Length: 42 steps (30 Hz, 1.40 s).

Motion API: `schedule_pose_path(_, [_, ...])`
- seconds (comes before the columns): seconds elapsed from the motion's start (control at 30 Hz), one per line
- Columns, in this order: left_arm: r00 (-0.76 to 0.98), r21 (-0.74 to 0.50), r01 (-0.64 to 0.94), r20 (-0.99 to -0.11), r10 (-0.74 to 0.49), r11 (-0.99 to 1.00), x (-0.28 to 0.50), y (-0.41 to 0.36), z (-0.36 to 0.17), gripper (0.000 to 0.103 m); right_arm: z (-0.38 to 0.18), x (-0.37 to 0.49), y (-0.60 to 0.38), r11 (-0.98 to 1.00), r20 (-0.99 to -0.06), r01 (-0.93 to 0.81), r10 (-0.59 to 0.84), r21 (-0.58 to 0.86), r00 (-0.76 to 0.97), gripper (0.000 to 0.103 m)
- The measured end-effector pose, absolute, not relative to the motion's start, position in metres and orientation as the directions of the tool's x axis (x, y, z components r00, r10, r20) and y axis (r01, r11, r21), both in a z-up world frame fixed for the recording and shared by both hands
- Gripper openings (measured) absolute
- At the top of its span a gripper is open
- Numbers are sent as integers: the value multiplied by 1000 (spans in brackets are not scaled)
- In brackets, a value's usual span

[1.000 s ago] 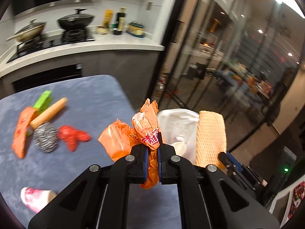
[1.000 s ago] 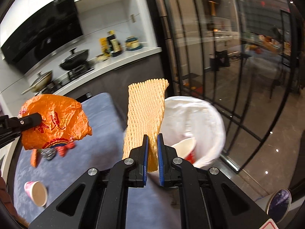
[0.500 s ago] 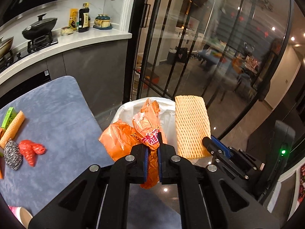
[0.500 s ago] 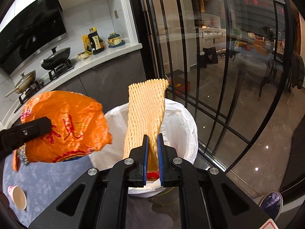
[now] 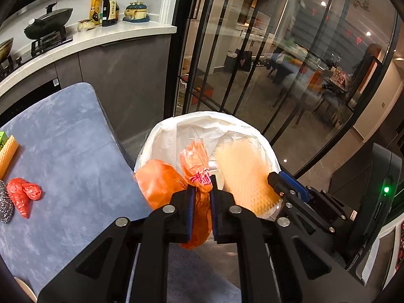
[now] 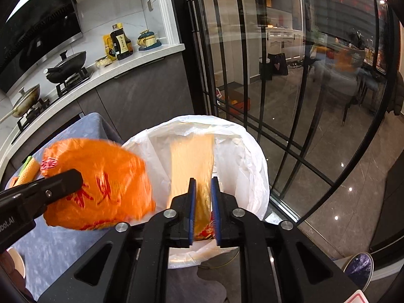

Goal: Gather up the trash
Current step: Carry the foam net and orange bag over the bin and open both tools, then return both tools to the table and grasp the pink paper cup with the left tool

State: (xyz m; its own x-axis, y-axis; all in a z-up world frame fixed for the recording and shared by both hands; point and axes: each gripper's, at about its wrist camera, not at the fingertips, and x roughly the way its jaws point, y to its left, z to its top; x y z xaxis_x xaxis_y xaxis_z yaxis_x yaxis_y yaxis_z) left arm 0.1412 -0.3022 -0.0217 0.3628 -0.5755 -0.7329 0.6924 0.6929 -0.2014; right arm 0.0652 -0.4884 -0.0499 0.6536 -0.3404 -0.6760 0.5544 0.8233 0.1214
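The left gripper (image 5: 201,197) points down at the bin (image 5: 161,136), clamped on one crumpled orange bag (image 5: 161,184) held over the bin's left rim. The right gripper (image 6: 202,197) reaches in beside it, its blue pads apart around one yellow foam net (image 6: 192,159), blurred, above the white liner. On the table (image 5: 63,151) at left lie one red bag (image 5: 22,194) and one scourer (image 5: 3,204).

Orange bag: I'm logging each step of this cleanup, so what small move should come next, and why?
Probably open the left tongs and let the orange bag drop. They are shut on it, and it hangs at the near rim of the white-lined bin. The foam net, blurred between the right tongs, appears to be slipping into the bin.
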Motion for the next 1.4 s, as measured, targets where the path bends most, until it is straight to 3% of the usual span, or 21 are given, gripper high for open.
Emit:
schedule_pose_path(0.07, [372, -200, 684, -732, -571, 702, 141, -300, -21, 29, -49, 64, -487, 817, -667, 563, -353, 121, 656, 32])
schedule_pose_path(0.13, [387, -201, 675, -722, -573, 710, 141, -298, -19, 40, -45, 63, -486, 815, -657, 565, -358, 126, 663, 34])
schedule_pose_path(0.8, [456, -225, 594, -698, -553, 773, 152, -236, 3, 44, -9, 55, -445, 845, -602, 523, -359, 116, 714, 49])
schedule_pose_path(0.9, [492, -215, 564, -688, -533, 797, 152, -219, 9, 56, -4, 57, -431, 857, -594, 503, -348, 112, 725, 51])
schedule_pose_path(1.13, [553, -203, 513, -665, -502, 834, 153, -171, 22, 57, 6, 64, -396, 886, -586, 452, -313, 104, 748, 53])
schedule_pose_path(1.27, [584, -185, 479, -663, -469, 858, 153, -143, 24, 58, 10, 66, -375, 900, -582, 423, -290, 103, 760, 59])
schedule_pose_path(1.4, [612, -159, 443, -665, -427, 882, 150, -114, 25, 68, 12, 70, -355, 915, -587, 391, -263, 102, 766, 60])
